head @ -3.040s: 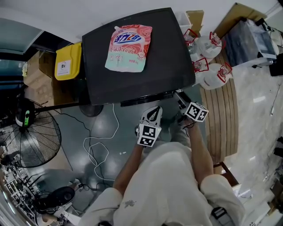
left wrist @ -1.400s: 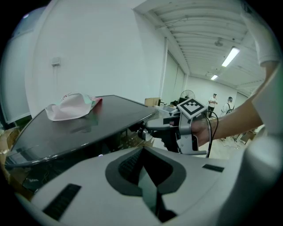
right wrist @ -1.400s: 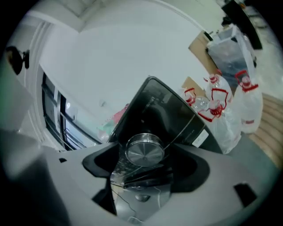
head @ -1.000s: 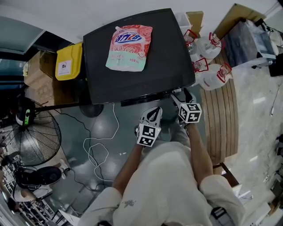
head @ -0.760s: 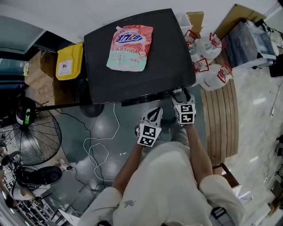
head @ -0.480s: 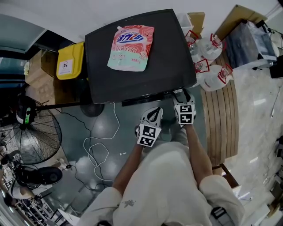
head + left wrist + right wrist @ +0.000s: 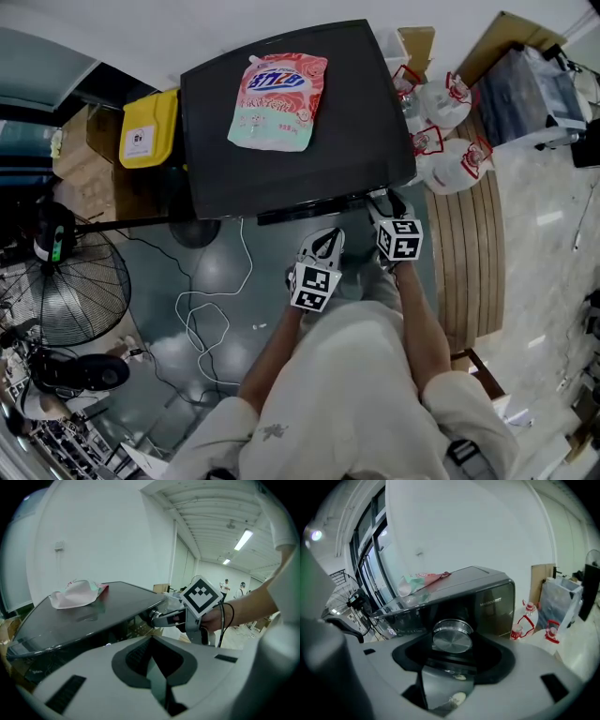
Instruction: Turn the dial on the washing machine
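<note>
The right claw [image 7: 384, 202] was held against the front panel of the dark grey box-shaped washing machine [image 7: 309, 159] and pointed slanted downward. This was probably because the round silver metal dial [image 7: 452, 637] sat there, under the edge of the lid at the right end of the panel. Its jaws had just been closing, and the dial stood between them with the pads on its rim. I judge this a grasp ready for the turn. The left claw [image 7: 325, 244] waited apart, lower and to the left, its jaws pressed together on nothing, seemingly to leave the way free. A pink and green soft detergent pouch [image 7: 277, 98] lay on the lid, well apart from the dial.
</note>
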Demonstrator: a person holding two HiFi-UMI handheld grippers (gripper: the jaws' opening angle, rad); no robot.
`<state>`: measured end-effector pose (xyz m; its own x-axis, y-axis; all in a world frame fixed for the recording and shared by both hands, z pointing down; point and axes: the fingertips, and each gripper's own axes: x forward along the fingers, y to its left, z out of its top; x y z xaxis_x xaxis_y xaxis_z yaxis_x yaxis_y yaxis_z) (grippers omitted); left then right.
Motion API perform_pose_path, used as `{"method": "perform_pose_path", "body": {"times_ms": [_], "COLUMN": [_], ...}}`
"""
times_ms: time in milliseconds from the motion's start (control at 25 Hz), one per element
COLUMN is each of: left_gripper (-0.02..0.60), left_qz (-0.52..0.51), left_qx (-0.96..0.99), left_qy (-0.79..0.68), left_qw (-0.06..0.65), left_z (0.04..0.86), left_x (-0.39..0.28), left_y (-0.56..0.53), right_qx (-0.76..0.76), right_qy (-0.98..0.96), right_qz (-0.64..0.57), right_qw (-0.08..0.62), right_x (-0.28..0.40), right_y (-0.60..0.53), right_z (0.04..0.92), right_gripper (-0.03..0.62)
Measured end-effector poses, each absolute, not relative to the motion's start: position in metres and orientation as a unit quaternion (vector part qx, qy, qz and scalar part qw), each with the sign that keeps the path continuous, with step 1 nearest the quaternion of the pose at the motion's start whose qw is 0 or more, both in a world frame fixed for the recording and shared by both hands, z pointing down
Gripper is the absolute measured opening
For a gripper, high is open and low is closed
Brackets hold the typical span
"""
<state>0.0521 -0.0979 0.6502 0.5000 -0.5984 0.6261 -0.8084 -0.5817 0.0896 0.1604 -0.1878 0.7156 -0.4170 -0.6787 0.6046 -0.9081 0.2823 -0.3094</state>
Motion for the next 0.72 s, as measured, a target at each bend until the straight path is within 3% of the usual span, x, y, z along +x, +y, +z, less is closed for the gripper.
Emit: {"method": "perform_pose_path", "body": {"times_ms": [720], "left_gripper": [0.014], "left_qz": [0.271], "left_qx": [0.844], "left_qy": [-0.421], "left_qw": [0.191], "left_z": [0.6506], "left_x": [0.0517], "left_y": [-0.1003], "right_qx": [0.484], "right_qy": [-0.757], "right_qz": [0.435], "right_qw": [0.059], "right_x": [0.1632], "right_y": [-0.1899], "right_z": [0.7156], "right_gripper": [0.276]}}
